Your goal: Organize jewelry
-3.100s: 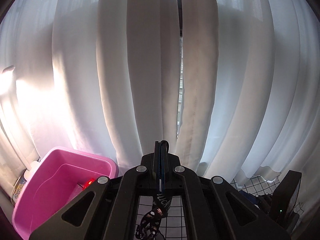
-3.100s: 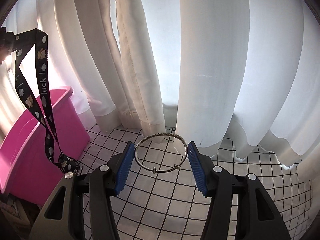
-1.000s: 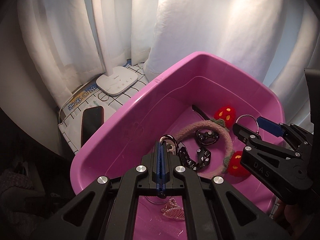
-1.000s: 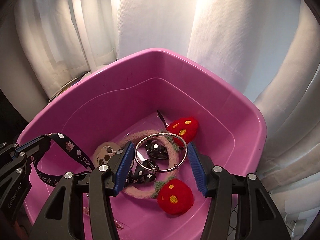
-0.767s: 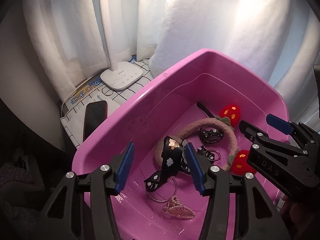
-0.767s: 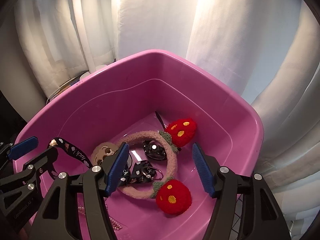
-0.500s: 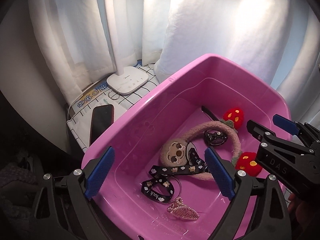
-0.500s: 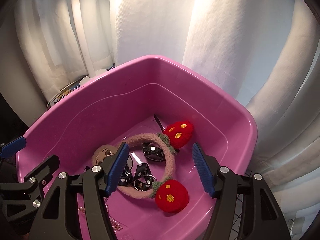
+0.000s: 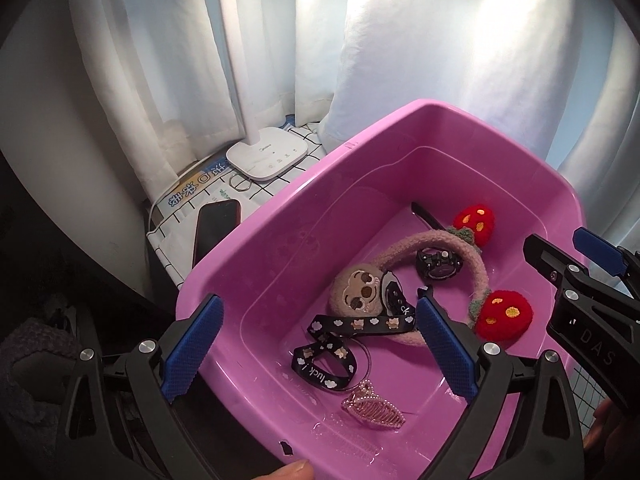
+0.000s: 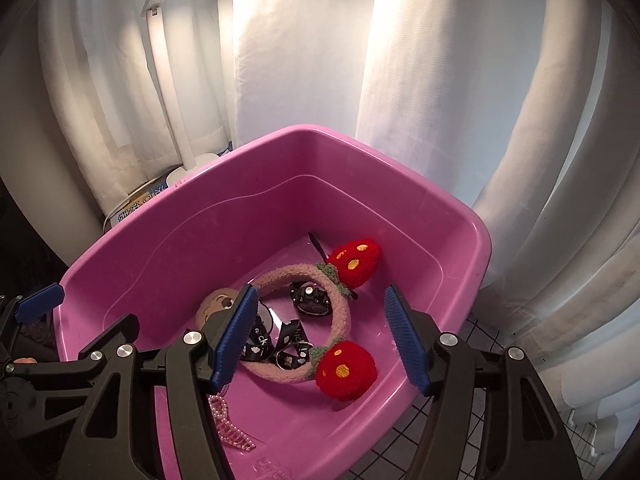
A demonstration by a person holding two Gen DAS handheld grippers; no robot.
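Both grippers' jaws spread wide, empty, above pink tub (image 9: 352, 148) rim; lanyard (image 9: 340, 344) on its floor.

The plastic tub (image 9: 472, 120) is pink. The headband (image 9: 476, 268) in it is dusty pink with red, yellow-spotted strawberries (image 10: 346, 370). The black lanyard (image 9: 352, 324) carries white clouds and tan figures, perhaps bears. The hair claw (image 9: 374, 404), lower centre, is pearly pink.
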